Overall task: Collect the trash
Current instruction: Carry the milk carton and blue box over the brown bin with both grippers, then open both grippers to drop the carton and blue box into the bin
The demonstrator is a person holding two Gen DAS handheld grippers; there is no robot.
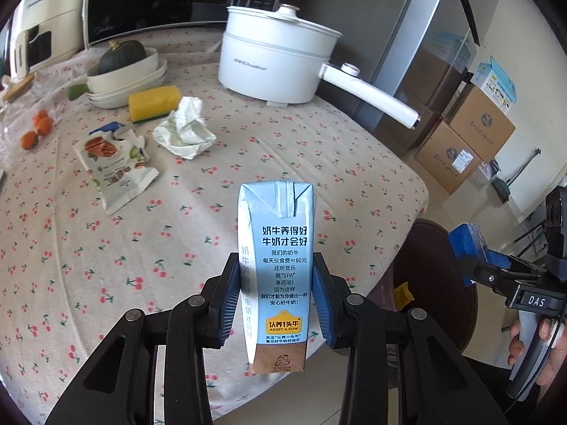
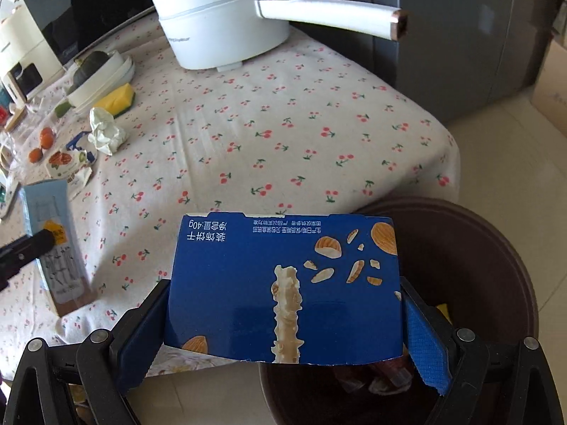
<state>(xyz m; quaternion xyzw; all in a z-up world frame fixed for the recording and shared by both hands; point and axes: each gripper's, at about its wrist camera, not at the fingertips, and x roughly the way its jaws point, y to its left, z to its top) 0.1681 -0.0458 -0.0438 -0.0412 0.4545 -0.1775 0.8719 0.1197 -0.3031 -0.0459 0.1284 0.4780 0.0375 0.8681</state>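
My left gripper [image 1: 276, 301] is shut on a light blue milk carton [image 1: 280, 248] and holds it upright above the table's near edge; the carton also shows in the right wrist view [image 2: 53, 241]. My right gripper [image 2: 283, 322] is shut on a dark blue biscuit box [image 2: 283, 283], held over the rim of a dark brown trash bin [image 2: 471, 283]. That box [image 1: 467, 248] and bin [image 1: 432, 265] also show at the right of the left wrist view. A crumpled white tissue [image 1: 186, 129] and a torn snack wrapper [image 1: 113, 163] lie on the cherry-print tablecloth [image 1: 248, 163].
A white electric pot [image 1: 280, 56] with a long handle stands at the back. A yellow sponge [image 1: 154, 102], stacked white dishes with a dark squash [image 1: 124, 71] and small oranges [image 1: 37, 127] lie at the left. Cardboard boxes [image 1: 471, 141] stand on the floor at the right.
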